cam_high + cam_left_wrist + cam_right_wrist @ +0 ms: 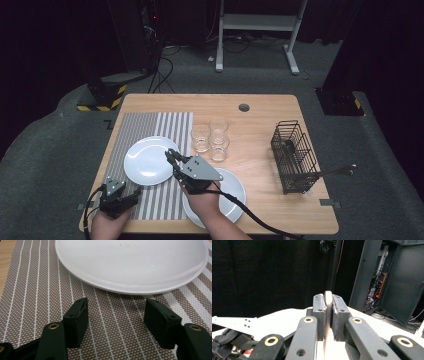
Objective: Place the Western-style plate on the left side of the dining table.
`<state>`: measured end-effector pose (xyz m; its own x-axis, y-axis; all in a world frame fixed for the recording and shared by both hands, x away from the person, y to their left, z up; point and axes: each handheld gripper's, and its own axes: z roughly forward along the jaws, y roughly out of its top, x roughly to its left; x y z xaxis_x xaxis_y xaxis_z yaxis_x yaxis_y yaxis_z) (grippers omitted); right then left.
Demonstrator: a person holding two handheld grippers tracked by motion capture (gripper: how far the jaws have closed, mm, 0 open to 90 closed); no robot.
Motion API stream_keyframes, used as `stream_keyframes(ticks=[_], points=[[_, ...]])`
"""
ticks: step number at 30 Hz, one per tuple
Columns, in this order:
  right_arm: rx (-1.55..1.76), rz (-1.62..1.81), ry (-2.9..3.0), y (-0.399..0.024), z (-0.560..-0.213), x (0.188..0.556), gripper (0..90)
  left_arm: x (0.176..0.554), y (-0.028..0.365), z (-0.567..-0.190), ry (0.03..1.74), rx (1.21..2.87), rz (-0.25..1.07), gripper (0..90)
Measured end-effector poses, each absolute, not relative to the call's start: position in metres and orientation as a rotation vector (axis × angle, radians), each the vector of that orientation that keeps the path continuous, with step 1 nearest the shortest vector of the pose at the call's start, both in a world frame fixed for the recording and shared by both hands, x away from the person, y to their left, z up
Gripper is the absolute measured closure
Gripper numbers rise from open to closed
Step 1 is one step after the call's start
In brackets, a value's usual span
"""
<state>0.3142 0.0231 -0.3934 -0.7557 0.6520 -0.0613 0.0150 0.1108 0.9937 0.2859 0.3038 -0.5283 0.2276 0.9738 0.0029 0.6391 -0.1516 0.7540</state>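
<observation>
A white plate (145, 162) lies on the striped placemat (150, 125). My right gripper (170, 156) reaches in from the right and is shut on the plate's right rim. In the right gripper view the thin white rim stands pinched between the two black pads (328, 307), and the plate (287, 317) spreads out below them. My left gripper (135, 193) rests low at the mat's front left, open and holding nothing. In the left gripper view its jaws (116, 320) stand wide apart just short of the plate's near edge (130, 267), over the mat (37, 290).
A second white plate (232, 192) sits under my right wrist near the front edge. Three clear glasses (210, 137) stand together mid-table. A black wire basket (294, 156) at the right holds cutlery, and one handle (340, 171) pokes out to the right.
</observation>
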Motion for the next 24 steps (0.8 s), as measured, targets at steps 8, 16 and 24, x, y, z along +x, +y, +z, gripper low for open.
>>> stream_keyframes(ticks=[8,16,24], points=[[0.657,1.690,1.907,0.0216,-0.3966,0.3147,83.0,0.2861,0.3041,-0.5281,1.483,1.871,0.676,36.9],[0.648,1.692,1.917,0.0218,-0.3989,0.3158,82.9,0.2861,0.3076,-0.5276,1.495,1.839,0.643,38.3],[0.644,1.695,1.926,0.0216,-0.3987,0.3153,82.7,0.2843,0.3090,-0.5254,1.487,1.823,0.655,39.4]])
